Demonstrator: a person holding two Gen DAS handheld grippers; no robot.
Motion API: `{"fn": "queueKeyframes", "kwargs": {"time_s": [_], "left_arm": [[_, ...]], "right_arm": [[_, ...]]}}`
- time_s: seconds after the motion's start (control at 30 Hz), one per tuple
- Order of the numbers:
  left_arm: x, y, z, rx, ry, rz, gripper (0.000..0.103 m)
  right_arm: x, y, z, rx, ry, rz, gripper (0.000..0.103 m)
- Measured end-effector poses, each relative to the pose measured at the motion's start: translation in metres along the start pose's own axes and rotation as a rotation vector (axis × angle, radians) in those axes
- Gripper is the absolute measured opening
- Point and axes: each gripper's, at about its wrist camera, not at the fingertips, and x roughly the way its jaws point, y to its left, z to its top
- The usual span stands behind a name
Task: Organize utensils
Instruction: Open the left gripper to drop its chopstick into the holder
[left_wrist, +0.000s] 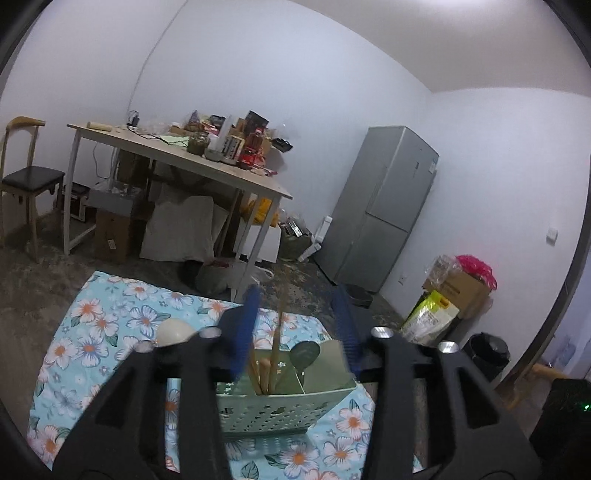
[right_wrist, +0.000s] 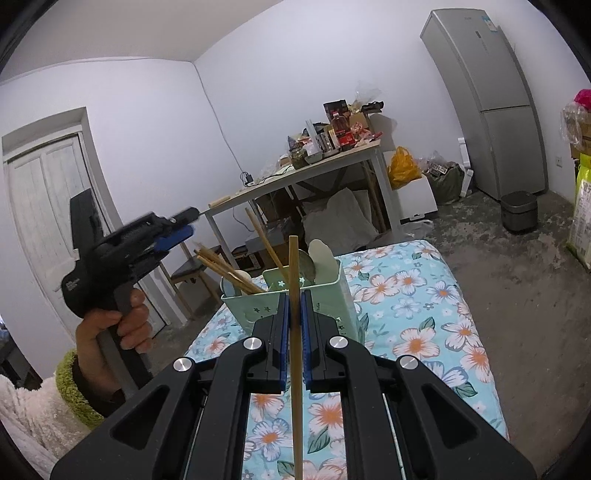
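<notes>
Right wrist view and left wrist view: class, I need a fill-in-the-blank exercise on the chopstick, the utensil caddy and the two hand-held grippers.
1. The right hand-held gripper is shut on a single wooden ____.
2. The pale green perforated plastic utensil caddy stands on a ____-patterned blue cloth.
3. The left hand-held gripper has its jaws ____ and holds nothing.
4. Behind the cluttered wooden table stands a tall silver ____.

Missing words: chopstick; flower; open; refrigerator

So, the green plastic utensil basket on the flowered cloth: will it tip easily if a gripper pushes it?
The green plastic utensil basket probably tips fairly easily: it looks tall, thin-walled and light. The long wooden chopsticks leaning out one side likely raise its balance point. The soft flowered cloth under it may also give uneven footing.
</notes>
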Motion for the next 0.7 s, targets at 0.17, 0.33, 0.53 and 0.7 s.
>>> {"fn": "queueKeyframes", "kwargs": {"time_s": [0.17,0.33,0.53,0.7], "left_arm": [[-0.018,-0.001,0.007,0.004,-0.025,0.033,0.062],[-0.040,0.001,0.006,0.013,-0.003,0.048,0.075],[-0.065,0.019,-0.020,0.036,0.092,0.114,0.084],[-0.071,0.042,-0.055,0.038,0.222,0.220,0.087]], "right_arm": [[0.005,-0.007,0.005,0.013,0.009,0.028,0.007],[0.006,-0.004,0.010,-0.008,0.002,0.032,0.007],[0.007,0.005,0.028,-0.038,-0.032,0.045,0.007],[0.014,0.030,0.060,-0.129,-0.099,0.061,0.007]]}}
